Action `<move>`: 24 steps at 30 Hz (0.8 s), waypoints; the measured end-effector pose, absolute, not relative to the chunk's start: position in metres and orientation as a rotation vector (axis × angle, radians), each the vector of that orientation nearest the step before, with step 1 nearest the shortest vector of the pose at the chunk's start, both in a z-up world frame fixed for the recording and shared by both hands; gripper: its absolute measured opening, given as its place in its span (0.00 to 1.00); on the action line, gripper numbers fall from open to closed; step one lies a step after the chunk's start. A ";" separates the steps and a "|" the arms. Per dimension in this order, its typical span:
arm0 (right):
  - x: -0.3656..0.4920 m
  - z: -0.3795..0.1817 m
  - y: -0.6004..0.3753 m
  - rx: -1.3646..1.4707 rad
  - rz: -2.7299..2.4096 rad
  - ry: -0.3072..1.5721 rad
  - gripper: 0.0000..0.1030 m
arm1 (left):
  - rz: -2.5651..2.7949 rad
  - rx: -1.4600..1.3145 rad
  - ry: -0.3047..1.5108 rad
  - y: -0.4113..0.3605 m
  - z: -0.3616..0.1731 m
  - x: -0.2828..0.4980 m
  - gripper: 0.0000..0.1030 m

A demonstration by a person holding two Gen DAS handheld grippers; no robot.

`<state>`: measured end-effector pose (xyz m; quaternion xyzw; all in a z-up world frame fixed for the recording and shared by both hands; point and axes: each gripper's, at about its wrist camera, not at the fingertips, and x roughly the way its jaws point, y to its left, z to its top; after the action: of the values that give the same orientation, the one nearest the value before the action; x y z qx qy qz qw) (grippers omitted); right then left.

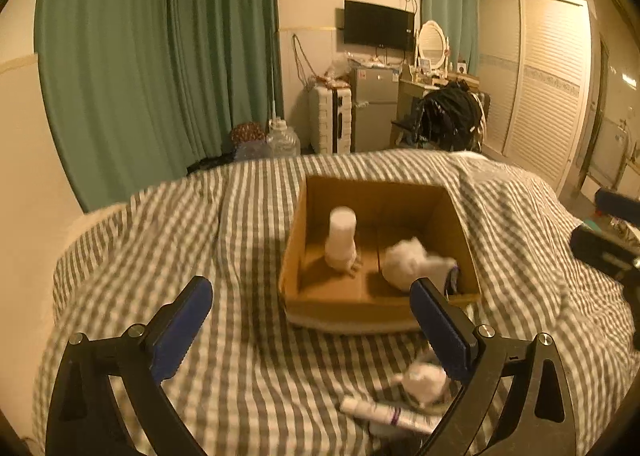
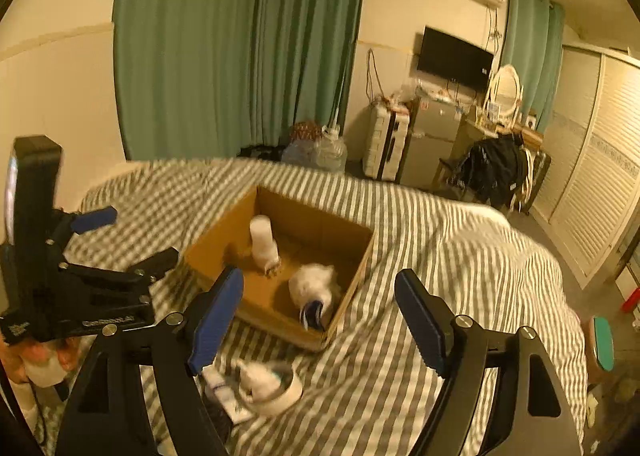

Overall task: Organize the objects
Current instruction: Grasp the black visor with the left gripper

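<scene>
An open cardboard box [image 1: 296, 240] [image 2: 352, 268] sits on the striped bed. Inside it stand a white bottle [image 1: 341, 236] [image 2: 263, 242] and a white fluffy thing [image 1: 408, 262] [image 2: 314, 284] with a dark blue part. On the bed in front of the box lie a white tube [image 1: 384, 412] [image 2: 220, 384] and a white round container [image 1: 426, 380] [image 2: 276, 388]. My left gripper [image 1: 312, 320] is open and empty, held above the bed before the box; it also shows in the right wrist view [image 2: 132, 240]. My right gripper [image 2: 320, 320] is open and empty above the tube and container.
The grey-and-white striped bedcover [image 1: 240, 240] [image 2: 460, 256] is rumpled around the box. Green curtains [image 1: 160, 55], a small fridge [image 1: 374, 107], a suitcase [image 1: 330, 119], a chair with dark clothes [image 1: 448, 111] and a white wardrobe [image 1: 544, 83] stand beyond the bed.
</scene>
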<state>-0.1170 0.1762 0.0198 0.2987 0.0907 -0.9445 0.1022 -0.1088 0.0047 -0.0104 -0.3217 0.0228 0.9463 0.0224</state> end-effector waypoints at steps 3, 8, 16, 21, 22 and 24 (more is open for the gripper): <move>-0.115 -0.009 0.178 0.964 -2.758 0.252 0.76 | 2.905 -1.050 0.066 0.006 -0.035 -0.098 0.99; -0.115 -0.064 0.180 1.129 -2.700 0.270 0.76 | 2.842 -1.210 0.063 0.009 -0.093 -0.084 0.99; -0.112 -0.122 0.193 1.316 -2.650 0.206 0.76 | 2.683 -1.344 0.076 0.031 -0.139 -0.064 0.99; -0.103 -0.128 0.197 1.318 -2.666 0.191 0.76 | 2.588 -1.376 0.104 0.049 -0.152 -0.053 0.99; -0.102 -0.128 0.197 1.315 -2.670 0.192 0.76 | 2.564 -1.384 0.122 0.054 -0.155 -0.050 0.99; -0.102 -0.127 0.197 1.312 -2.674 0.191 0.76 | 2.523 -1.396 0.156 0.063 -0.161 -0.047 0.99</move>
<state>-0.1018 0.1967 -0.1271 0.4384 0.0639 -0.8931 0.0783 -0.0474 0.0634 -0.1609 -0.4794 0.0537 0.8667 0.1266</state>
